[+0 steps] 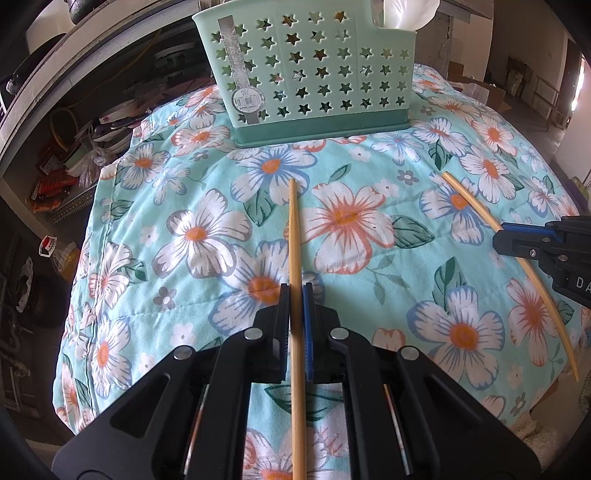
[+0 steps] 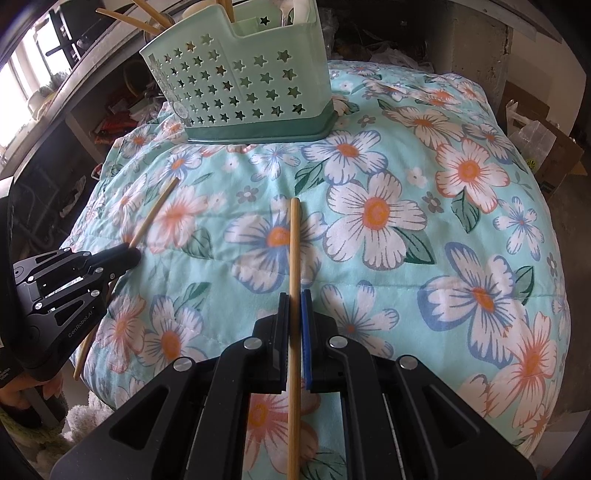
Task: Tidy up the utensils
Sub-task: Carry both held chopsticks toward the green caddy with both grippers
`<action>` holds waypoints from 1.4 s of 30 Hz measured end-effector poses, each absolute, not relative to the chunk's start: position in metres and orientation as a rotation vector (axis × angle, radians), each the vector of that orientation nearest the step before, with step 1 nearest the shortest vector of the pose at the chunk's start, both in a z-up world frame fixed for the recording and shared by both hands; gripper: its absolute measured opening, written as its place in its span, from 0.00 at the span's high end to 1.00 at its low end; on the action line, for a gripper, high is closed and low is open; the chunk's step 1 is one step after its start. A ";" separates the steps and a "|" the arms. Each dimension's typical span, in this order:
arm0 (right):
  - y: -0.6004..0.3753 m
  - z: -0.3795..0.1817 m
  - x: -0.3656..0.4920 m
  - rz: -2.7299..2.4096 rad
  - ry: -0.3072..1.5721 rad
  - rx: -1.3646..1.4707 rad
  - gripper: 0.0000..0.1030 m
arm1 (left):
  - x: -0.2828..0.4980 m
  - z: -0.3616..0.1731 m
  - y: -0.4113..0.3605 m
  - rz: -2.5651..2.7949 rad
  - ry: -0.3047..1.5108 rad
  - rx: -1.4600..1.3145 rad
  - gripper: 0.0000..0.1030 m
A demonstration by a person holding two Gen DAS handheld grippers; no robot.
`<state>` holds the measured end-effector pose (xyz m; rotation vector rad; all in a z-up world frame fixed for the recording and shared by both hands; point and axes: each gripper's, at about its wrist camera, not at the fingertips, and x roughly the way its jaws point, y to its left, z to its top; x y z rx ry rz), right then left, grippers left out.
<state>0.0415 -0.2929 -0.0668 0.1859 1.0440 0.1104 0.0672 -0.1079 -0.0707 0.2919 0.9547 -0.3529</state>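
Observation:
Each gripper holds one wooden chopstick over the floral cloth (image 1: 192,206). In the left wrist view my left gripper (image 1: 295,291) is shut on a chopstick (image 1: 294,229) that points toward the mint-green star-holed basket (image 1: 306,70). At the right edge, my right gripper (image 1: 496,238) is shut on a paler chopstick (image 1: 461,201). The right wrist view shows the right gripper (image 2: 294,295) clamping its chopstick (image 2: 294,240), with the left gripper (image 2: 133,253) and its chopstick (image 2: 155,212) at the left. The basket (image 2: 240,81) stands at the far end with several chopsticks (image 2: 144,16) in it.
The cloth (image 2: 424,229) drapes over a rounded surface and drops off at both sides. Cluttered dark shelves (image 1: 74,147) lie to the left. A cardboard box (image 2: 546,147) sits beyond the right edge. A white item (image 1: 406,14) pokes from the basket's right compartment.

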 end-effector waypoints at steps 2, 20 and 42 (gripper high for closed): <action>-0.293 -0.067 0.042 0.110 1.044 0.185 0.94 | 0.067 -0.071 -0.108 -0.353 0.955 0.292 0.95; -0.293 -0.068 0.042 0.110 1.044 0.186 0.93 | 0.103 -0.069 -0.095 -0.426 1.039 0.114 0.94; -0.292 -0.066 0.048 0.124 1.053 0.166 0.93 | 0.087 -0.070 -0.080 -0.397 1.012 0.098 0.95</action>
